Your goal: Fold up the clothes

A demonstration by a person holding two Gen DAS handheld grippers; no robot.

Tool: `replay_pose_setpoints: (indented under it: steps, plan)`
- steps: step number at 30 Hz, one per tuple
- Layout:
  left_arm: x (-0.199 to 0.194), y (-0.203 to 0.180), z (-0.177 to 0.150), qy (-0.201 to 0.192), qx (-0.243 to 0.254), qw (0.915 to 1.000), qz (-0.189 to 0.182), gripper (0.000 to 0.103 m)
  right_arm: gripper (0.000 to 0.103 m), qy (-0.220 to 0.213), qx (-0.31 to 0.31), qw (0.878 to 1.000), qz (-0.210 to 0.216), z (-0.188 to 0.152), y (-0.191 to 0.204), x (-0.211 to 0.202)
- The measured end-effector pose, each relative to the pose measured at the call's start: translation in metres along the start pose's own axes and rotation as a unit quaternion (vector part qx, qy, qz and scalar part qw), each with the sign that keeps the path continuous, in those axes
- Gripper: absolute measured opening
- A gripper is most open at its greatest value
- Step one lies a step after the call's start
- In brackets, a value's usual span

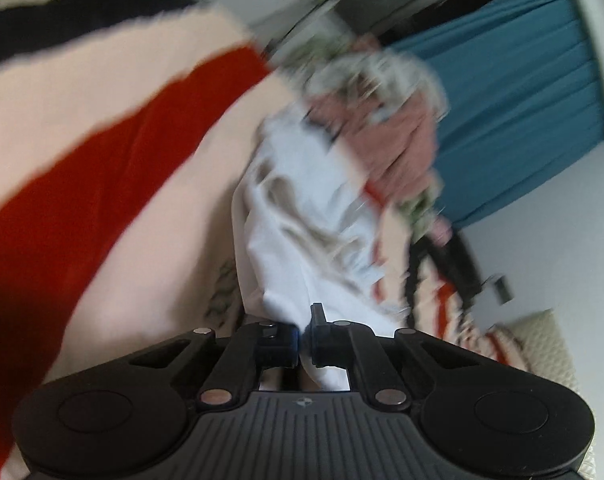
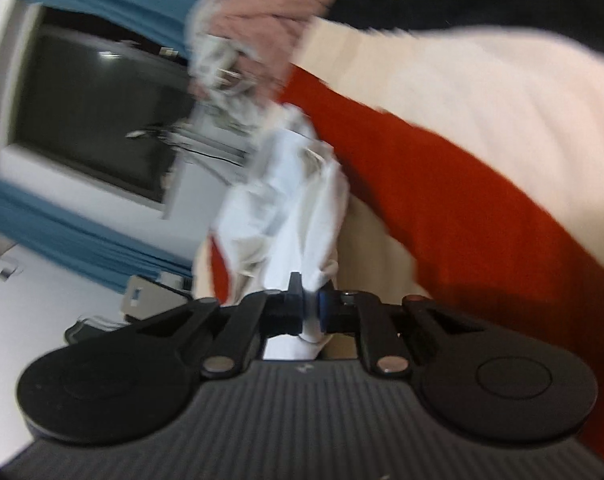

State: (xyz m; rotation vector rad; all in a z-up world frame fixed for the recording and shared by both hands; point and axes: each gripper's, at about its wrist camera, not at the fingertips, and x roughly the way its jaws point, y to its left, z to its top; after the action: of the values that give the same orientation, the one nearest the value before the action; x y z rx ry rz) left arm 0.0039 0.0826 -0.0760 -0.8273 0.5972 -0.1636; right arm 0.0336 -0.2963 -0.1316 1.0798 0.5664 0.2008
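Both pairs of jaws pinch the white garment (image 1: 302, 216) — left gripper (image 1: 303, 340) and right gripper (image 2: 310, 316) each hold an end, its bunched length running toward twelve o'clock over the striped blanket (image 1: 82, 152).

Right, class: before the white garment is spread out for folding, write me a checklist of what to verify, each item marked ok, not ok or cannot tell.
1. Left hand-held gripper shut on the white garment: ok.
2. Right hand-held gripper shut on the white garment: ok.
3. Both grips on the same garment: ok, by its look in both views.
4. Garment hangs flat between the grips: not ok, it is bunched and creased.
5. Striped blanket bare where the garment will land: cannot tell, the pictures are blurred.
6. Which edges or corners are pinched: cannot tell.
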Motion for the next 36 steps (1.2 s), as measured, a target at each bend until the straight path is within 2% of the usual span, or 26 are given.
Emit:
replay_pose_setpoints:
  steps: [3,7,9,12,15,18,21,23,26,29,32,36]
  plan:
    - [-0.035,-0.010,-0.002,-0.031,-0.013,0.9985,-0.043,0.005,0.009,-0.022,-0.039,0.998,0.038,0.001,0.020,-0.026]
    - [-0.083,-0.019,-0.026,-0.060,-0.006,0.9954,-0.075,0.005,0.009,-0.060,-0.087,0.992,0.076,-0.010,0.041,-0.064]
    - [-0.106,-0.019,-0.043,-0.066,0.005,0.9947,-0.079,0.005,0.009,-0.078,-0.097,0.988,0.089,-0.018,0.045,-0.086]
    - [-0.137,-0.018,-0.070,-0.069,0.026,0.9939,-0.082,0.005,0.009,-0.099,-0.093,0.987,0.091,-0.037,0.036,-0.121]
    - [-0.152,-0.021,-0.091,-0.068,0.049,0.9933,-0.080,0.005,0.009,-0.121,-0.099,0.985,0.075,-0.061,0.023,-0.150]
    - [-0.151,-0.022,-0.091,-0.058,0.045,0.9943,-0.077,0.005,0.009,-0.122,-0.103,0.985,0.057,-0.063,0.019,-0.152]
    - [-0.133,-0.031,-0.063,-0.040,0.028,0.9968,-0.063,0.005,0.009,-0.104,-0.094,0.989,0.051,-0.045,0.032,-0.136]
    - [-0.111,-0.047,-0.036,-0.025,0.038,0.9985,-0.030,0.005,0.009,-0.087,-0.096,0.991,0.046,-0.031,0.048,-0.122]
    - [-0.061,-0.077,0.010,0.003,0.052,0.9986,0.008,0.006,0.009,-0.065,-0.093,0.993,0.030,-0.001,0.076,-0.084]
    - [0.004,-0.090,0.045,0.021,0.051,0.9977,0.039,0.006,0.009,-0.058,-0.073,0.996,-0.001,0.032,0.088,-0.032]
    - [0.049,-0.074,0.054,0.028,0.053,0.9974,0.040,0.006,0.009,-0.059,-0.067,0.996,-0.026,0.053,0.081,0.020]
    - [0.104,-0.050,0.060,0.034,0.063,0.9968,0.037,0.006,0.009,-0.058,-0.078,0.995,-0.030,0.059,0.050,0.064]
